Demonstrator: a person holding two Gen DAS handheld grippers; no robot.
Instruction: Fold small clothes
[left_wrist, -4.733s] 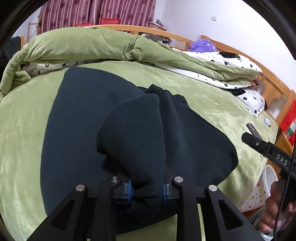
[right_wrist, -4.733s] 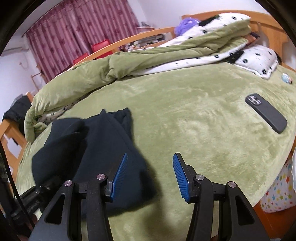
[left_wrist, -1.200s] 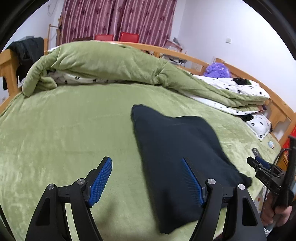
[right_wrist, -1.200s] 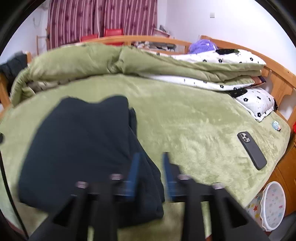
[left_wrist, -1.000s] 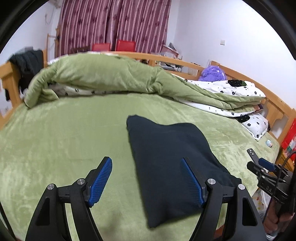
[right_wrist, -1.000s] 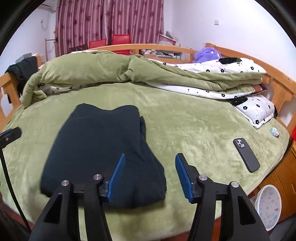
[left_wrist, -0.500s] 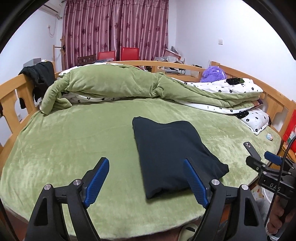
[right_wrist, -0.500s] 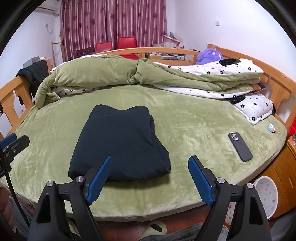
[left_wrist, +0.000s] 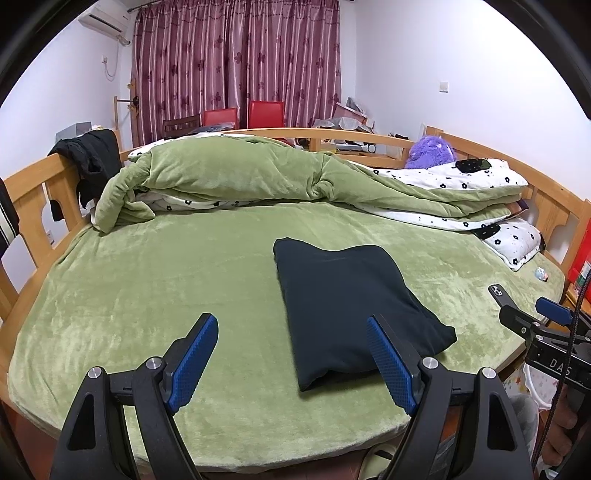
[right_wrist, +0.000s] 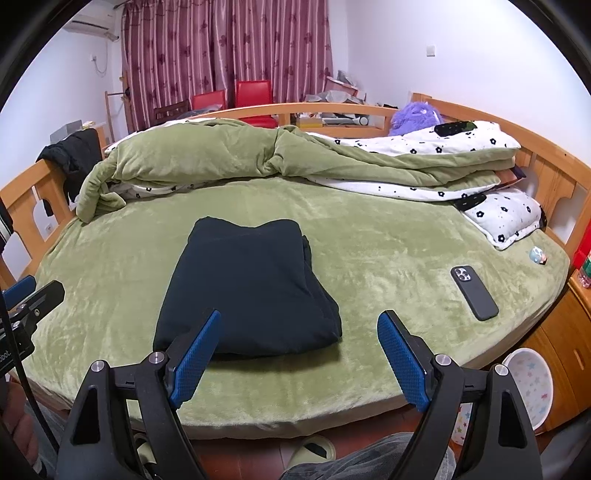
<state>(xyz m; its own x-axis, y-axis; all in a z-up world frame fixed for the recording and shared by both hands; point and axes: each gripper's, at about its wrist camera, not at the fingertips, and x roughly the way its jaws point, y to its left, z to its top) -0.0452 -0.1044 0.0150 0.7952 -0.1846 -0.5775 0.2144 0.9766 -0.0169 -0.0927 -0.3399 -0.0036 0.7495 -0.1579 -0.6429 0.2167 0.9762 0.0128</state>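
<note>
Folded dark garment (right_wrist: 251, 284) lay flat on the green bed cover (right_wrist: 388, 258), frame centre, phone (right_wrist: 474, 292) well to its right. Left gripper (left_wrist: 291, 362) and right gripper (right_wrist: 297, 360) both spread wide, pinching nothing, clear of the cloth.

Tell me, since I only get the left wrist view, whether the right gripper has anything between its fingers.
Observer: No. The right gripper is open and empty. The folded dark garment lies on the bed beyond it.
Operator: Is the phone clear of the garment?
Observer: Yes. The whole phone lies camera side up on the green blanket, to the garment's right and apart from it.
Operator: Does the fold look tidy on that side?
Observer: Mostly. Stacked layers show along its right edge, one set slightly out from the top layer.
</note>
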